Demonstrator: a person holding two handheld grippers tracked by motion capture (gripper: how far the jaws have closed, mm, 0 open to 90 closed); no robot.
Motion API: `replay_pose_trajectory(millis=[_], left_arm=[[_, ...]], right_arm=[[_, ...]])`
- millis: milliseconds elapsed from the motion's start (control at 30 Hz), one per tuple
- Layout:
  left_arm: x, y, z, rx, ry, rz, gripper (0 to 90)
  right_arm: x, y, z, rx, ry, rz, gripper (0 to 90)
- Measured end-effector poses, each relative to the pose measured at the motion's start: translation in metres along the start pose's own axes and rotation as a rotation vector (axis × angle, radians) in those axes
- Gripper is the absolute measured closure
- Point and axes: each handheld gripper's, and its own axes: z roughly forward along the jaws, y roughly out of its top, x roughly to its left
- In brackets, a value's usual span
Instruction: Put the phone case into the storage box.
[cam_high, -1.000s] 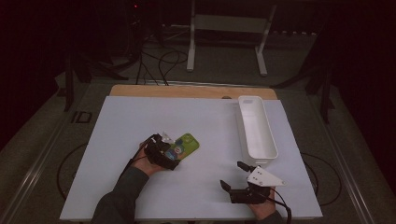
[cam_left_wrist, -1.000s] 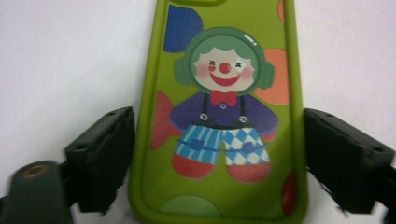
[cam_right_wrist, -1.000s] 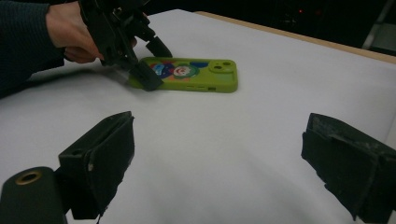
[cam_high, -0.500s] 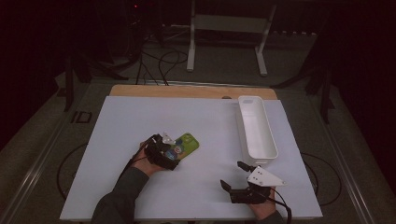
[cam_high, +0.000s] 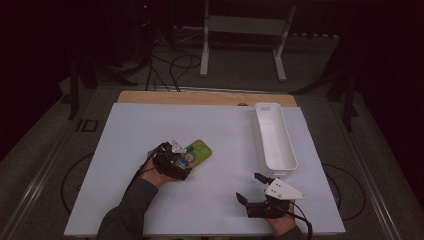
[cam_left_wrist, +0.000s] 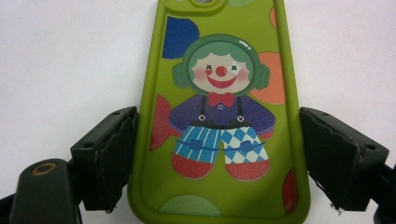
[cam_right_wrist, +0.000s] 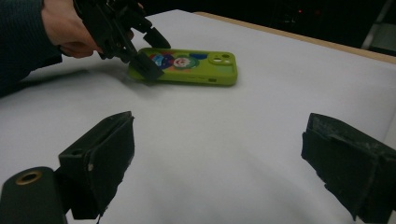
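Left gripper straddling a green phone case on the white worktop.

The clown-printed case lies flat, left of centre, its lower end between the left jaws; the left pad looks to touch its edge, the right pad stands just clear. The right gripper hovers near the front edge, jaws wide and empty, beside a white tray.

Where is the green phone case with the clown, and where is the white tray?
green phone case (cam_left_wrist: 219, 116), left gripper view, on the clown's body.
white tray (cam_high: 263, 145), high view, on its left wall.
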Motion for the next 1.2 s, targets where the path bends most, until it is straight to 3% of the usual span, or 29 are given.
replay_pose_trajectory(millis=[1200], left_arm=[[-0.006, 0.007, -0.024, -0.099, 0.061, 0.006, 15.8]], right_arm=[[0.0, 0.0, 0.0, -0.003, -0.003, 0.008, 9.2]])
